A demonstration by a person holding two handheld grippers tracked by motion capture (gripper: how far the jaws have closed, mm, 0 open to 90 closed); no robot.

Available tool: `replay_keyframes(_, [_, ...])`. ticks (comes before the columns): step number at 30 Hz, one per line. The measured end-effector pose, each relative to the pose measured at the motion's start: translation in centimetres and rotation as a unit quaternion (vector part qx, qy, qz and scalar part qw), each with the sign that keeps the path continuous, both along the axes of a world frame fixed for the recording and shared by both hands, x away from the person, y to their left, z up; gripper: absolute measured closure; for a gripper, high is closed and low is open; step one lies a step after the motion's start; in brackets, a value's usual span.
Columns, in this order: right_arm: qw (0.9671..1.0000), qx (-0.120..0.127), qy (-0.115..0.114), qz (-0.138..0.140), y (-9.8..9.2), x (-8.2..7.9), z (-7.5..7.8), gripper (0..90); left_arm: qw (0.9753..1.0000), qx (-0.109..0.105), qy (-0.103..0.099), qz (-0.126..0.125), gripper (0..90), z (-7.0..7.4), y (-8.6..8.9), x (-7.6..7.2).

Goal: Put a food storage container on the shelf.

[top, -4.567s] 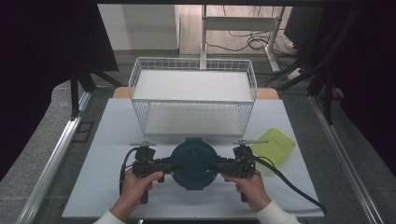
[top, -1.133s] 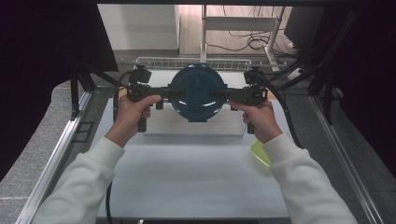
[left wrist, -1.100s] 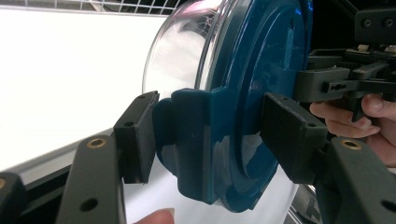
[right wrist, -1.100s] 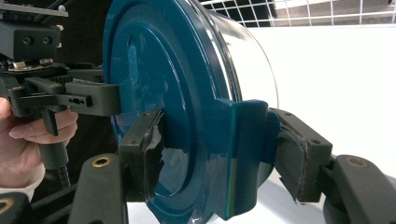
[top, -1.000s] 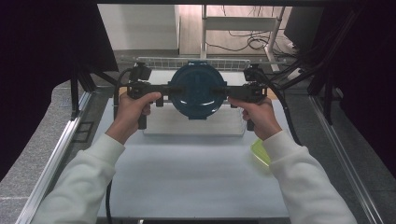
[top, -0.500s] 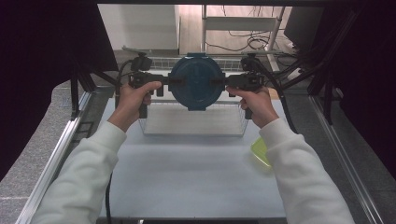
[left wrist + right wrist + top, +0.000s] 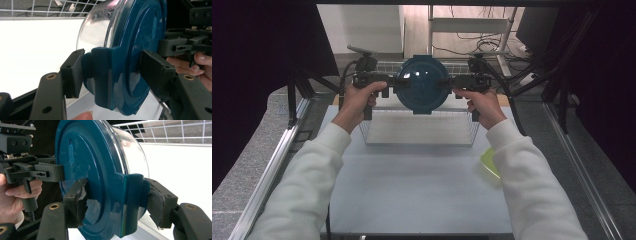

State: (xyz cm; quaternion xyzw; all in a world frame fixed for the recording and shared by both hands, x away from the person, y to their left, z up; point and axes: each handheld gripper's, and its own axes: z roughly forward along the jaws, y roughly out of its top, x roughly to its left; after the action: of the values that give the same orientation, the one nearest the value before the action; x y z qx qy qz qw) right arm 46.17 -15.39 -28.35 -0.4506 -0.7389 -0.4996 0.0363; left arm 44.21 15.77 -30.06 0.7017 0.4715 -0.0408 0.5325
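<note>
Above the wire basket (image 7: 419, 127), the round bowl (image 7: 420, 84) with teal lid and clear domed body hangs on edge in the air, lid facing the person. Left gripper (image 7: 110, 75) and right gripper (image 7: 117, 202) are each clamped on one of its lid tabs, jaws nearly closed. Risk: the smooth, hard plastic tabs may slide on the narrow pads if either hand tilts or eases, probably dropping the bowl onto the thin wire rim.

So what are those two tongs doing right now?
Left tongs: closed on the left clip of the blue-lidded glass container.
Right tongs: closed on its right clip, holding it above the wire basket.
</note>
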Motion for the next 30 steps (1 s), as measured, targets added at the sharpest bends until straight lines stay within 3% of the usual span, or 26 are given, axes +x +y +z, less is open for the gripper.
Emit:
replay_keyframes(14, [0.9996, 0.007, 0.027, -0.005, 0.0, 1.4, -0.9, 37.6, 0.9998, -0.008, 0.018, 0.01, 38.1, -0.6, 0.0, 1.3])
replay_keyframes(22, [0.9979, 0.018, 0.061, -0.006, -0.2, 2.8, -1.1, 37.6, 0.9986, -0.03, 0.042, 0.015, 38.6, -1.0, 0.3, 2.6])
replay_keyframes(30, [0.9966, 0.03, 0.074, -0.016, -0.2, 3.4, -1.4, 37.5, 0.9966, -0.043, 0.067, 0.019, 38.0, -1.4, 0.5, 3.6])
